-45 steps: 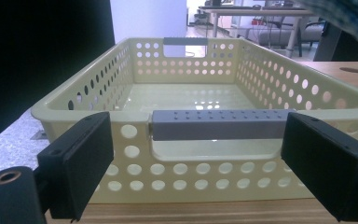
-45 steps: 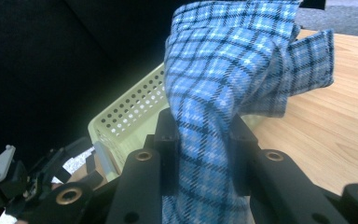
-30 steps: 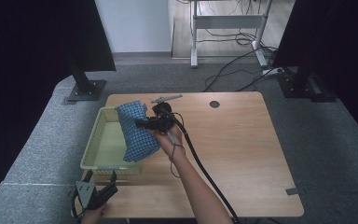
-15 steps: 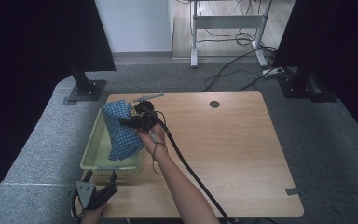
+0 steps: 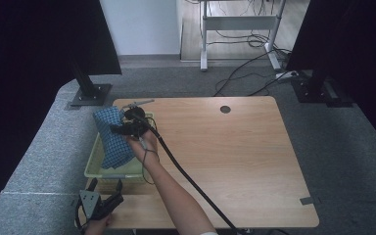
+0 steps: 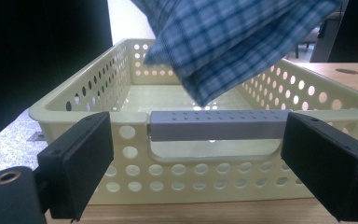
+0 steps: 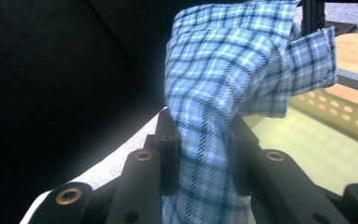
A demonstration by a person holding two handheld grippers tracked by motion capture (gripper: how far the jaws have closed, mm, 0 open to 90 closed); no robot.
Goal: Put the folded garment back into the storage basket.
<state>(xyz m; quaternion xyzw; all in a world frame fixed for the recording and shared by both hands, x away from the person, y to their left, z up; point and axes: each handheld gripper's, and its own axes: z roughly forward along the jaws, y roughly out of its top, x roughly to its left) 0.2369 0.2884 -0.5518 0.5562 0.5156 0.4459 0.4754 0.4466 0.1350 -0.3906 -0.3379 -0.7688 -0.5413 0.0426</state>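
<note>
Down at the near-left corner our left tongs point(image 5: 108, 203) just sit wide open with nothing in them, jaws either side of the grey handle point(image 6: 216, 125) on the pale yellow basket point(image 5: 94, 164). The blue checked cloth point(image 5: 111, 139) has travelled left since a second ago, from over the counter point(image 5: 235, 156) to above the basket, so we reckon the drop is close. Our right tongs point(image 5: 122, 128) are clamped tight on a bunched fold of it. The basket floor looks bare so far, with the cloth hanging above it.
</note>
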